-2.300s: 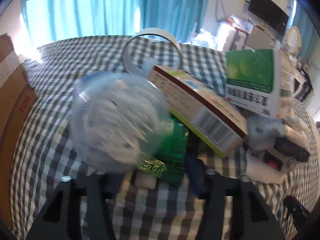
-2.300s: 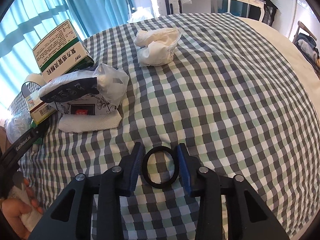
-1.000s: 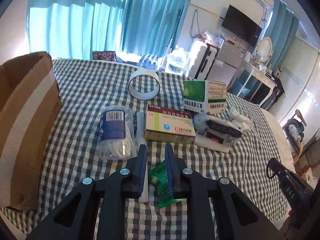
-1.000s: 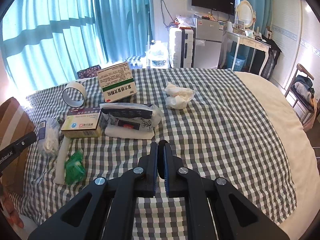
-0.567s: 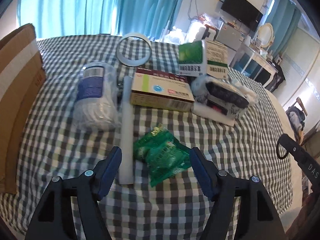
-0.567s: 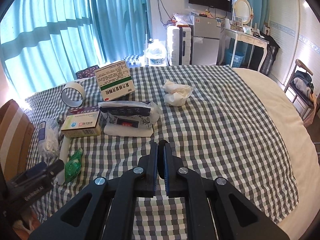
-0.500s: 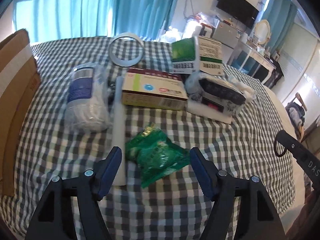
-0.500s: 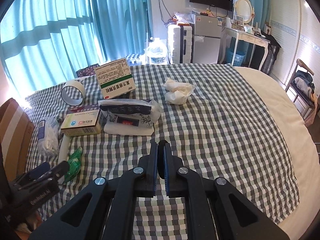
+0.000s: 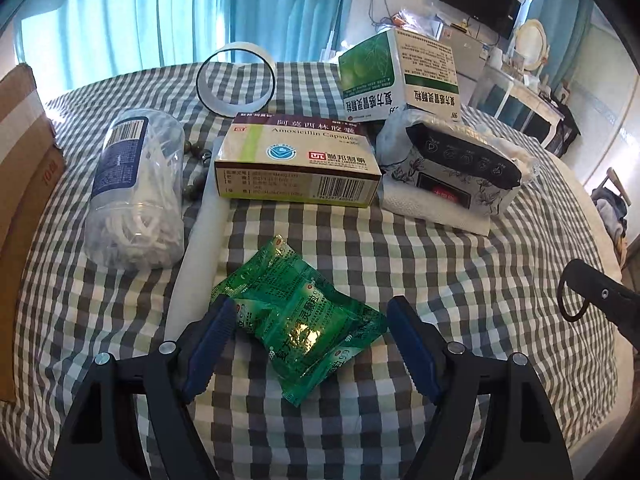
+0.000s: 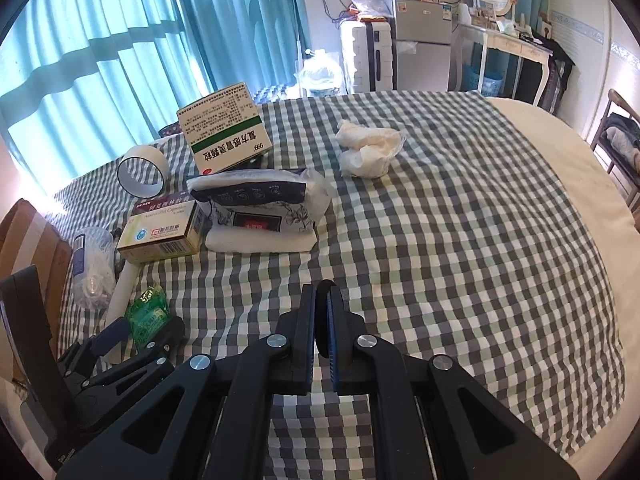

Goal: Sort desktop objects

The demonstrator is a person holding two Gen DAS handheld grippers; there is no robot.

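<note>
My left gripper (image 9: pixel 310 326) is open, its jaws on either side of a green foil sachet (image 9: pixel 300 316) that lies on the checked cloth. The sachet also shows in the right wrist view (image 10: pixel 147 312), with the left gripper (image 10: pixel 140 332) around it. My right gripper (image 10: pixel 323 300) is shut on a thin black hair ring, seen edge-on between the pads; the ring (image 9: pixel 570 300) hangs from it in the left wrist view. Behind the sachet lie a white stick (image 9: pixel 200 240), a clear jar of floss picks (image 9: pixel 134 196), an amoxicillin box (image 9: pixel 298 164) and a tissue pack (image 9: pixel 452 172).
A green and white medicine box (image 9: pixel 400 76) and a tape roll (image 9: pixel 236 80) stand further back. A cardboard box (image 9: pixel 24 168) stands at the left edge. Crumpled tissue (image 10: pixel 368 154) lies alone at the far middle. Dark beads (image 9: pixel 194 188) lie between jar and stick.
My left gripper has opened and come down close around the green sachet. My right gripper stays shut on the hair ring, held above the cloth.
</note>
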